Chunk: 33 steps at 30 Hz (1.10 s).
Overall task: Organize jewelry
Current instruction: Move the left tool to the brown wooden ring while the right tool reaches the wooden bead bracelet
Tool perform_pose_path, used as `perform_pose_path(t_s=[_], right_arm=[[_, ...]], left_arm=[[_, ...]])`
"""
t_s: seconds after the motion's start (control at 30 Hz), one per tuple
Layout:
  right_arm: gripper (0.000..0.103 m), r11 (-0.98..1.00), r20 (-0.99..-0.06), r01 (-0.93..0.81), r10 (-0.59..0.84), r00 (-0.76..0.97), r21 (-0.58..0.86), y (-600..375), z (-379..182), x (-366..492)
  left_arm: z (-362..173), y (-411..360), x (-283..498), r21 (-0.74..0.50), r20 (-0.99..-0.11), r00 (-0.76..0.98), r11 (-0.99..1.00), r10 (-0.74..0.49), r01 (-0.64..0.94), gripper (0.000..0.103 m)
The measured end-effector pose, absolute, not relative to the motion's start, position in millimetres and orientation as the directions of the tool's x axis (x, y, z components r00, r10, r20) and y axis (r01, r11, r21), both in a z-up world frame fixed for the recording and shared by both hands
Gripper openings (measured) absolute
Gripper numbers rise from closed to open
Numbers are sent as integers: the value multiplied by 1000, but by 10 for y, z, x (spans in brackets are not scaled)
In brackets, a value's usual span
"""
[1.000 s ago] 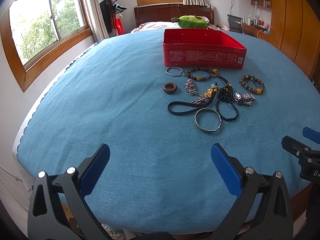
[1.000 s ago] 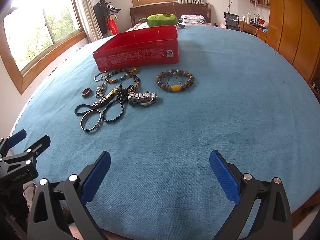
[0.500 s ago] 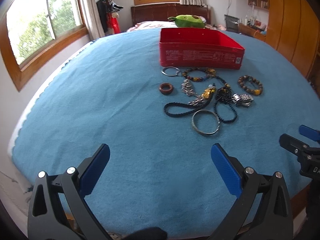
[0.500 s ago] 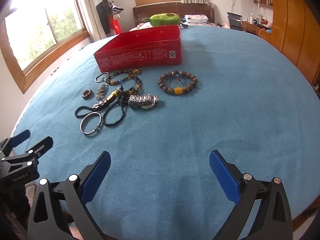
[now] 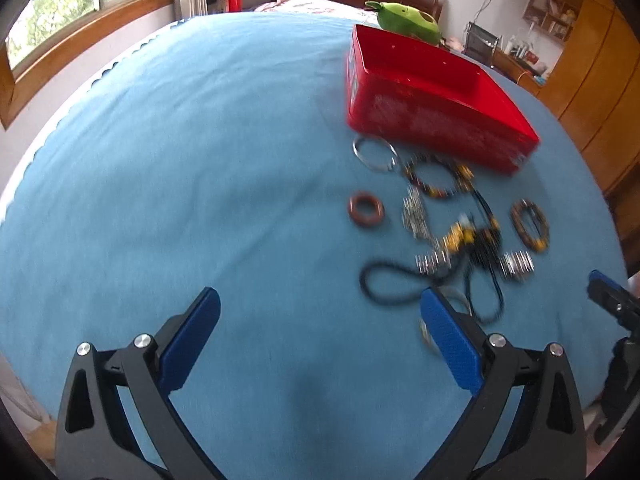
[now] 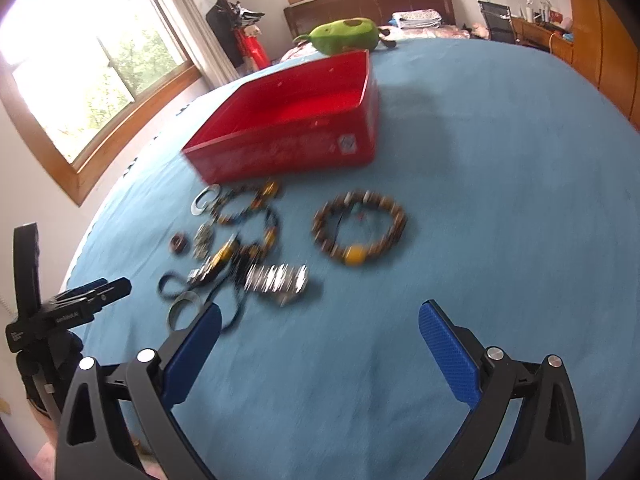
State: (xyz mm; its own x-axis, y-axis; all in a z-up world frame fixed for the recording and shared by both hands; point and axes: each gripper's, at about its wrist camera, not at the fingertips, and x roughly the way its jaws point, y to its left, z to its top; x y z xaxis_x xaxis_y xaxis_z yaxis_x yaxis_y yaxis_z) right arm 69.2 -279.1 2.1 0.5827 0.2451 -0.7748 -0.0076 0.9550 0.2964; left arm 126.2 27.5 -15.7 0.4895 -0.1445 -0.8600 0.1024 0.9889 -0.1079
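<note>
Two hand-held grippers hover over a blue-clothed table (image 5: 180,160) where a scatter of jewelry waits to be sorted. The left gripper (image 5: 320,328) and the right gripper (image 6: 320,340) both have their blue-padded fingers spread wide, holding nothing. The pieces lie in a loose cluster on the cloth just near of an open red box (image 6: 292,128), which appears empty, so the sorting looks barely begun; this reads as the approach before a first pick.

Nearest the right gripper is a metal link watch band (image 6: 276,278), shiny and segmented. Just right of it and apart from the tangle sits a bracelet of brown wooden beads with one amber bead (image 6: 358,230), round and open in the middle. A plain silver bangle (image 6: 182,308) lies at the near left, partly behind a finger, touching a dark braided cord (image 5: 390,282). A thick reddish-brown ring (image 5: 365,210) sits alone to the left; a thin steel ring (image 5: 374,153) lies by the box wall.

The next move likely calls for lowering onto one separate piece, since the cords and chains overlap. Motion blur softens finer detail.
</note>
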Motion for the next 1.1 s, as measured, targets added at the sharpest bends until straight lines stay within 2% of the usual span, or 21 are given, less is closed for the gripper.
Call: perform_pose_path(t_s=[0.07,0.1,0.17,0.3,0.4,0.47,0.57,0.67,1.1], right_arm=[[95,959,-781,-6,234,579,283,-2843,54,881],[94,959,-784,2,230,576,283,-2878,61,958],[90,955,-785,13,235,573,295,-2936,66,1101],[78,945,-791,12,268,550,328,-3009,23,1373],[69,940,-792,12,282,541,342,-3035,-19,1521],[68,942,-796,11,278,537,337,-3033,-58,1589],[68,941,-800,2,286,528,338,-3028,-136,1641],[68,939,-809,13,289,512,344,-3060,-209,1663],[68,942,-833,38,276,479,334,-3097,-348,1683]], left_arm=[[-174,209,1451,-107,-876,460,988,-149,115,96],[-192,181,1525,-103,-881,449,987,-147,122,91],[-242,86,1711,-93,-900,412,987,-140,132,73],[-362,-92,1960,-102,-921,357,980,-157,168,72],[-417,-209,2068,-97,-926,343,976,-160,193,64],[-457,-274,2135,-95,-930,330,973,-162,209,56],[-484,-335,2194,-84,-931,330,971,-157,225,52],[-476,-352,2226,-94,-927,335,969,-170,230,31],[-487,-381,2256,-142,-891,386,955,-237,259,29]])
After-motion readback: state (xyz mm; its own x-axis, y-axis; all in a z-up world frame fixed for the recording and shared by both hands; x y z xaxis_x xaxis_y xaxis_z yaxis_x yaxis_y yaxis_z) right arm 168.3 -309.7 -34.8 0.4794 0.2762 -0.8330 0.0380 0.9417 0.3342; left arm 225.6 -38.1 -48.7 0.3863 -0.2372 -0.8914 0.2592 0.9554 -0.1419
